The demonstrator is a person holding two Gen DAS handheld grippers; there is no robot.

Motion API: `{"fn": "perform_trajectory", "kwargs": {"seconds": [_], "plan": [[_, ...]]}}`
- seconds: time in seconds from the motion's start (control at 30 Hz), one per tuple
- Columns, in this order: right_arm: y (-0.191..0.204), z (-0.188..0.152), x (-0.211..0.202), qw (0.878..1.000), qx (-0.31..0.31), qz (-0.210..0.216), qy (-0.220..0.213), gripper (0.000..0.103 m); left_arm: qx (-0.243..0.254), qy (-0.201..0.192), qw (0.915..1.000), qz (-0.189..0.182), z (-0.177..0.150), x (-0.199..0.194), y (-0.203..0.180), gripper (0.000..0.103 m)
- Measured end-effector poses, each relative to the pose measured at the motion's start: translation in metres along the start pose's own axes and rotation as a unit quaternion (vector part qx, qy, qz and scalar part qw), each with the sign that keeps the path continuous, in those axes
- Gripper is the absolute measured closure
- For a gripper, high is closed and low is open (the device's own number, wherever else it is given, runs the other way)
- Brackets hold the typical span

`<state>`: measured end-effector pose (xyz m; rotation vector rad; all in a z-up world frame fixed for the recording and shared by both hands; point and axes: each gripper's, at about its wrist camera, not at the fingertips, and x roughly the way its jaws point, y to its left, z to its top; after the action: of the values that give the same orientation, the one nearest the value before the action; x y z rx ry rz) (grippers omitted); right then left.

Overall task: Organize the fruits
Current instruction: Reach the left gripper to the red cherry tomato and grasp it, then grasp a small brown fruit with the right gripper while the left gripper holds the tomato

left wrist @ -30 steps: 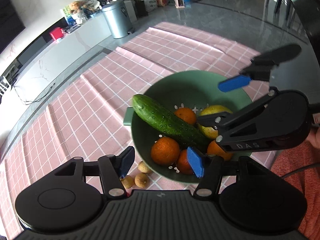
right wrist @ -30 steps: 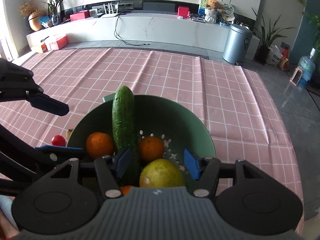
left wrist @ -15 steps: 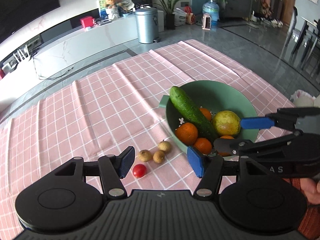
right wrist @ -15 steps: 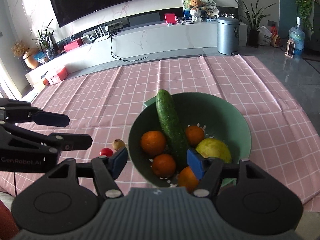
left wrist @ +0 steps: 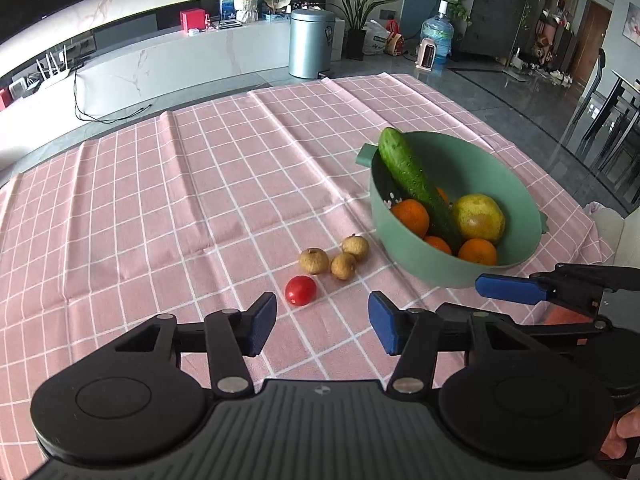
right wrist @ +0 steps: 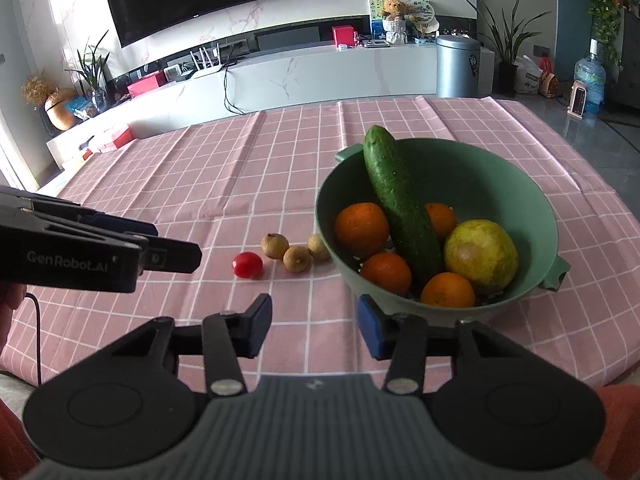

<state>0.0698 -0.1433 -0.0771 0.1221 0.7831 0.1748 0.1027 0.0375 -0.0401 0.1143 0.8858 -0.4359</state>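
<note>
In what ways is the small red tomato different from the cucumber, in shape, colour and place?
The tomato is round, red and small; the cucumber is long, dark green and far bigger. The tomato lies on the pink checked cloth outside the green bowl, near three small brownish fruits; the cucumber lies tilted inside the bowl, its tip above the rim, among oranges. No gripper touches either.

Table under pink checked cloth (left wrist: 200, 184); on it green bowl (left wrist: 420, 264), cherry tomato (left wrist: 300, 290), three small brown fruits (left wrist: 314, 261) clustered between.
</note>
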Motion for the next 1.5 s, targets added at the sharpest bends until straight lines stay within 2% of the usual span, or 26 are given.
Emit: {"fn": "perform_trajectory", "kwargs": {"seconds": [0.17,0.37,0.5,0.63,0.7,0.87,1.1,1.27,1.5], "plan": [[0.006,-0.004,0.015,1.0,0.001,-0.007,0.008,0.075,-0.013,-0.006,0.9999,-0.007,-0.007,0.019,0.009,0.052],[0.015,-0.007,0.032,1.0,-0.005,-0.018,0.009,0.075,-0.021,0.0,0.9997,-0.012,-0.008,0.047,0.014,0.053],[0.018,-0.006,0.042,1.0,0.001,-0.028,0.003,0.078,-0.03,0.01,0.9995,0.0,-0.008,0.064,0.019,0.053],[0.021,-0.006,0.05,0.999,0.004,-0.033,0.005,0.079,-0.045,0.017,0.9988,-0.012,-0.006,0.074,0.022,0.054],[0.021,-0.006,0.053,0.999,0.004,-0.036,0.007,0.079,-0.044,0.021,0.9988,-0.004,-0.006,0.079,0.022,0.061],[0.022,-0.005,0.056,0.999,0.014,-0.039,0.0,0.079,-0.049,0.029,0.9983,-0.011,-0.007,0.08,0.023,0.076],[0.036,-0.002,0.069,0.999,0.014,-0.05,-0.011,0.079,-0.061,0.011,0.9981,-0.002,-0.005,0.067,0.029,0.076],[0.044,-0.001,0.081,0.997,0.009,-0.072,-0.013,0.083,-0.09,0.003,0.996,0.005,-0.003,0.06,0.045,0.076],[0.054,0.001,0.096,0.995,0.015,-0.099,-0.01,0.082,-0.121,-0.004,0.9926,0.011,-0.002,0.057,0.064,0.076]]}}
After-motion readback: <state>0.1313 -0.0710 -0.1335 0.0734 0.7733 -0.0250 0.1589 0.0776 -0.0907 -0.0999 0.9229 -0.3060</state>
